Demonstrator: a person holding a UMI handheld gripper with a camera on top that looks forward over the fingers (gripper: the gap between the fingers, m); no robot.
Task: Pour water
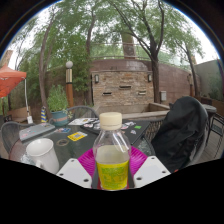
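I have the bottle (112, 155) upright, pinched between my gripper's (112, 172) fingers, and the white cup (41, 154) stands on the table just to its left, so the pour tips that way.

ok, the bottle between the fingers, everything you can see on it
The bottle is clear plastic with a white screw cap, upright, holding yellowish-green liquid up to roughly its shoulder. It stands between the gripper's pink pads, which sit close at both sides; whether they press on it cannot be told. Its base is hidden. Beyond it lies the patio table, with a white kettle to its left.
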